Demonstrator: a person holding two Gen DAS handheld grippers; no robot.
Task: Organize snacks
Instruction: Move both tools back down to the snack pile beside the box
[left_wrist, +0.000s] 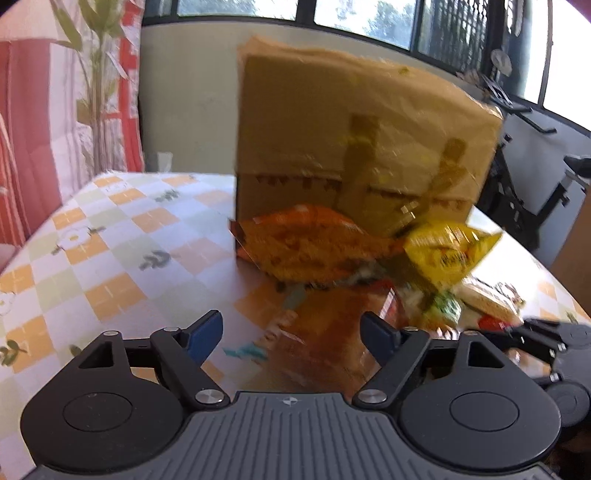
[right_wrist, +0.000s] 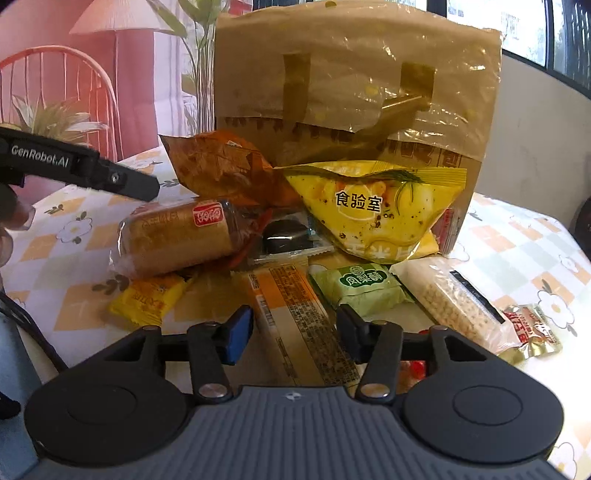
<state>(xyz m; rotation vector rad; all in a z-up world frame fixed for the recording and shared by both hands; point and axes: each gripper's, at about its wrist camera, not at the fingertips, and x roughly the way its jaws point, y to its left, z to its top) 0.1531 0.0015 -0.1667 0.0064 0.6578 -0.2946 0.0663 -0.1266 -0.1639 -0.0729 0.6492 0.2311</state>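
Left wrist view motion-blurred, pile hard to read. Snacks heaped on checkered tablecloth (right_wrist: 517, 243) before upright brown paper bag (right_wrist: 354, 85): yellow chip bag (right_wrist: 373, 210), orange bag (right_wrist: 221, 166), bread loaf (right_wrist: 177, 236), green pastry pack (right_wrist: 362, 286). Left gripper (left_wrist: 291, 334) jaws wide, empty, over blurred loaf. Right gripper (right_wrist: 295, 328) half open, straddling flat orange pack (right_wrist: 295, 317), pads clear.

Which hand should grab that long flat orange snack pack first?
Right, probably. The right gripper already has the long flat orange pack lying between its fingers, though the pads aren't pressing it yet. The left gripper faces the wrapped bread loaf instead.
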